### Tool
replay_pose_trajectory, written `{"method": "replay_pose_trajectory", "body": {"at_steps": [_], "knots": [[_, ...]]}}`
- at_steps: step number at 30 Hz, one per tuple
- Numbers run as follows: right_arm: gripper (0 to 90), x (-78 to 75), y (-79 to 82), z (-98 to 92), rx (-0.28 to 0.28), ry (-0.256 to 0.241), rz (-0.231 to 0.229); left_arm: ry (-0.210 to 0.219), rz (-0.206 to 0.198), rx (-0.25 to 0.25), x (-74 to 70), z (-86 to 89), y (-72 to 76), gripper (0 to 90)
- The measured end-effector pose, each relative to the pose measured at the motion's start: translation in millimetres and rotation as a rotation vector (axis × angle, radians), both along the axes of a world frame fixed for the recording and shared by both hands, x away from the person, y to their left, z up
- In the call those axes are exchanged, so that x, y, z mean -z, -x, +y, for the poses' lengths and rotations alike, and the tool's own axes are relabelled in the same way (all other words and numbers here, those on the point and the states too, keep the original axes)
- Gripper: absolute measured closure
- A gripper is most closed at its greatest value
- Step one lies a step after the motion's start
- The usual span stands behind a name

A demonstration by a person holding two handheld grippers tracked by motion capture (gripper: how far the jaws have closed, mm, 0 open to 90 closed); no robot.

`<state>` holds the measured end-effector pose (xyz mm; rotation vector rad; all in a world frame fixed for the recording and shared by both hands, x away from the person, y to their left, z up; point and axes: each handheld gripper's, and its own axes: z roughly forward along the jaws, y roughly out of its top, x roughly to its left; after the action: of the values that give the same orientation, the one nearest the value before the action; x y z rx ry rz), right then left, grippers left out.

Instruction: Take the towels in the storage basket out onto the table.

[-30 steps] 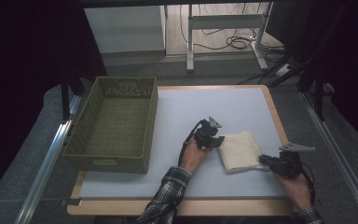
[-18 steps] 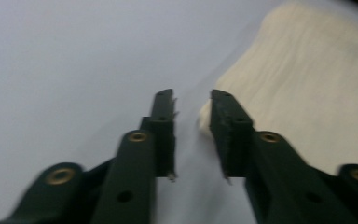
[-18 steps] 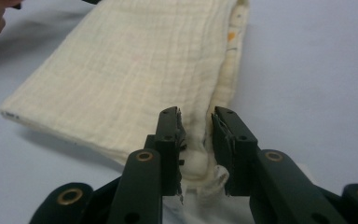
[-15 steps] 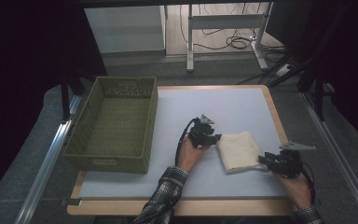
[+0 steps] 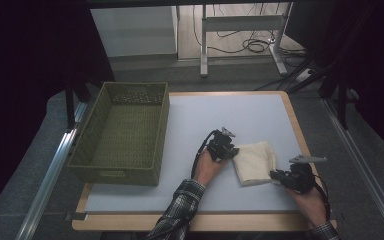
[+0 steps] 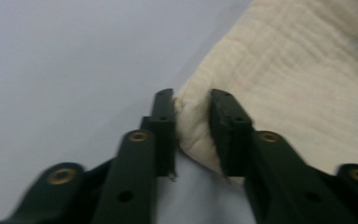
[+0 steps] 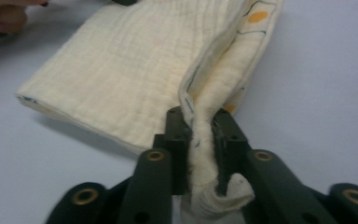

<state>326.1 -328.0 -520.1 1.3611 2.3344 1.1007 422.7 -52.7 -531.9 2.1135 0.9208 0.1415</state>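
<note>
We see a green woven basket (image 5: 122,134) at about 9 o'clock on the pale table (image 5: 240,112), rectangular, with a mesh-like floor and nothing inside it that we can make out. The folded cloth (image 5: 254,162) lies well apart from the basket, at about 4 o'clock on the table, between the two hands. It is cream, soft and crinkled like gauze, folded to a thick rectangle; in the right gripper view (image 7: 135,88) one inner layer shows small orange marks and a dark thin line along the hem. The left gripper (image 6: 192,109) stands at the cloth's 9 o'clock corner, its black jaws narrowly apart with the bulging fold between them (touching on the left side, we think, but whether it really pinches we cannot tell). The right gripper (image 7: 199,128) is at the cloth's 4 o'clock corner, and its jaws are pressed together on a raised ridge of the fabric, a loose end curling below them.
</note>
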Motion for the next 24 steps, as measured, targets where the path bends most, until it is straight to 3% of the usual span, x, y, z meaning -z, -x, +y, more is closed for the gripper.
{"method": "replay_pose_trajectory", "body": {"at_steps": [3,8,13,18,24], "knots": [[81.9,0.0,-0.5,-0.9,0.001,-0.013,0.009,0.013,0.005,0.008,0.2,0.6,-0.4,81.1],[82.4,-7.2,-1.1,-3.2,-0.002,-0.063,-0.001,0.023,-0.030,0.001,-7.6,6.1,-0.1,83.8],[82.4,-16.8,-6.6,1.8,-0.020,-0.087,-0.016,0.008,-0.077,-0.015,-26.9,16.3,0.8,83.6],[82.4,-22.8,-9.7,7.2,-0.034,-0.109,-0.023,0.007,-0.088,-0.029,-35.8,24.9,1.1,83.4],[82.3,-32.8,-13.4,18.4,-0.058,-0.125,-0.040,-0.027,-0.118,-0.039,-50.6,37.1,5.3,83.3]]}}
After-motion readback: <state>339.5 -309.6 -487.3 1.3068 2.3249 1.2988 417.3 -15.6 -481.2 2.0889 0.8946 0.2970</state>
